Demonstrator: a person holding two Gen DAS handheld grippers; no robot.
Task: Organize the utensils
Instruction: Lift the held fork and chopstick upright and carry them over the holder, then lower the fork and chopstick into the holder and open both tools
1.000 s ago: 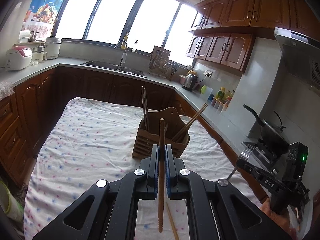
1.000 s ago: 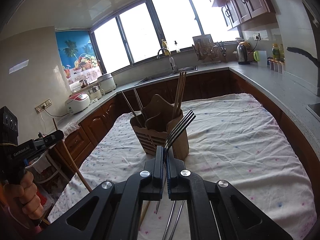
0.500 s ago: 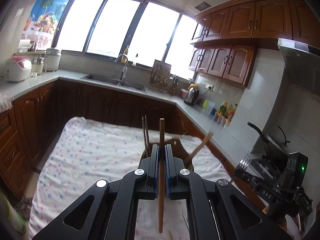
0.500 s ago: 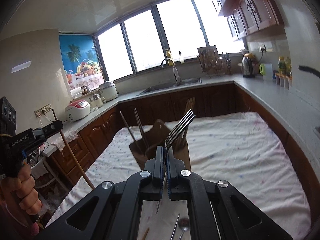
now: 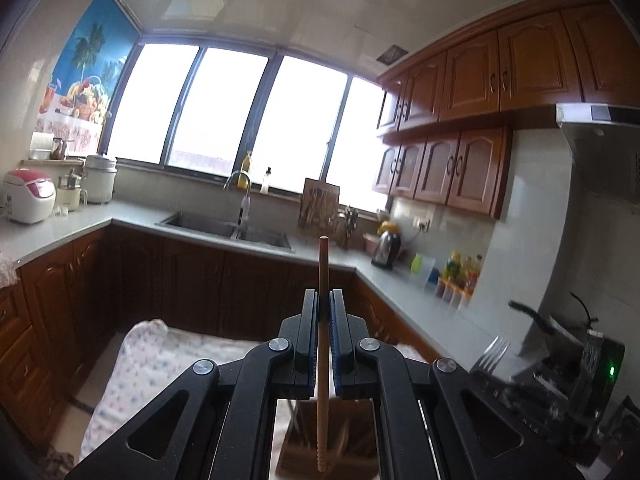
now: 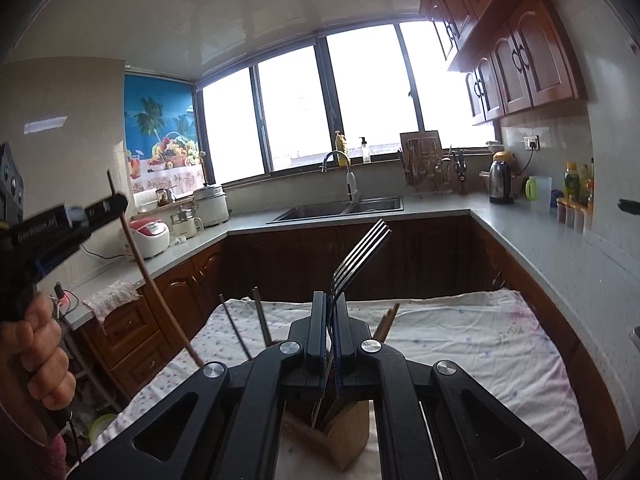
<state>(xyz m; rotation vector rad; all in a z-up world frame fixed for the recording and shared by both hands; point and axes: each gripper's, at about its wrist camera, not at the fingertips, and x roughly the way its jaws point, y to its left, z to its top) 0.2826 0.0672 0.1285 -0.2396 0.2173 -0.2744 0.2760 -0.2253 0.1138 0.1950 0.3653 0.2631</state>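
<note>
The left gripper (image 5: pixel 324 300) has its blue-padded black jaws clamped on a slender round wooden chopstick (image 5: pixel 323 344), which stands nearly upright between them; its blunt top pokes above the jaw tips and its ridged, tapered lower end hangs just over the holder below. The right gripper (image 6: pixel 330 304) has its jaws pressed tight on the thin handle of a shiny metal fork (image 6: pixel 362 254), whose four curved tines rise up and lean to the right above the jaw tips.

Under both grippers sits a wooden utensil holder (image 6: pixel 346 438), a boxy slatted block of pale brown wood, seen only in part through the gaps in the black gripper frames. From it several dark sticks (image 6: pixel 262 326) jut upward on the left, and a couple of lighter wooden ones (image 6: pixel 386 322) lean out to the right. The holder stands on a surface (image 6: pixel 480 344) covered with a wrinkled white cloth dotted with small pink and blue specks.

In the right wrist view the left gripper (image 6: pixel 76 220) shows at the left edge, blurred, held by the person's left hand (image 6: pixel 44 356), with the chopstick (image 6: pixel 156 288) slanting down from it. In the left wrist view the right gripper (image 5: pixel 560 384) appears at the lower right, blurred, with the fork tines (image 5: pixel 490 356) sticking out of it
</note>
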